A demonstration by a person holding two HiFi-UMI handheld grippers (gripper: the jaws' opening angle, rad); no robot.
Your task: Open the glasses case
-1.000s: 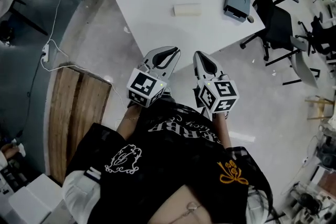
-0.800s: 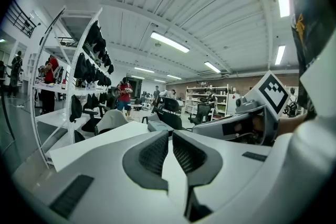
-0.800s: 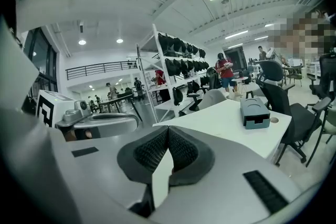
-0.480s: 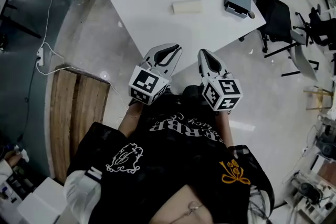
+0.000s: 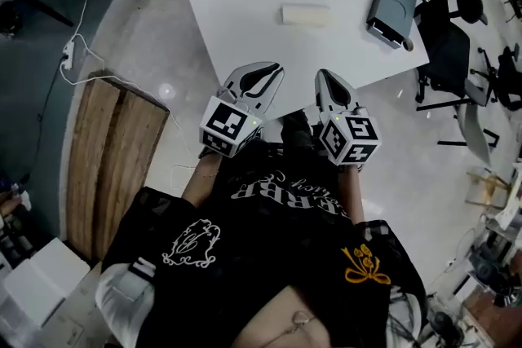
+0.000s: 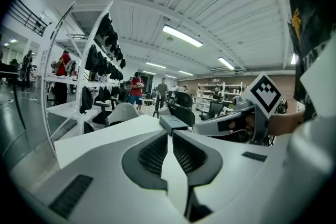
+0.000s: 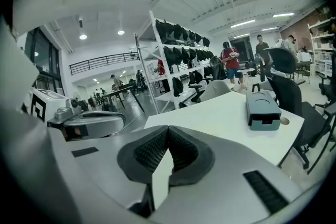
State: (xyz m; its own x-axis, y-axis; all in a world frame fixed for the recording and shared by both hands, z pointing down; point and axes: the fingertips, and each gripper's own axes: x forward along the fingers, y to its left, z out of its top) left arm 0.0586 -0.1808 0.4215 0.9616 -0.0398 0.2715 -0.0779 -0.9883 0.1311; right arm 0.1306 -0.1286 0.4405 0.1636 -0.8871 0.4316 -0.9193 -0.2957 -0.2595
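1. Pale glasses case (image 5: 306,14) lies mid-table, its lid seam too small to read; both gripper views lose it behind their own jaws
2. Left gripper (image 5: 272,74) and right gripper (image 5: 325,77) are pressed together, empty, tips at the white table's (image 5: 236,4) 6 o'clock edge
3. Open tabletop runs from the tips to the case at 12 o'clock; the grey box (image 5: 393,2) hugs the 3 o'clock edge

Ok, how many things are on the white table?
3: a pale case at its middle, a grey box near its right edge, and a small round thing beside that box.

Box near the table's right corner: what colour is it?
The box is grey-blue; it shows best in the right gripper view.
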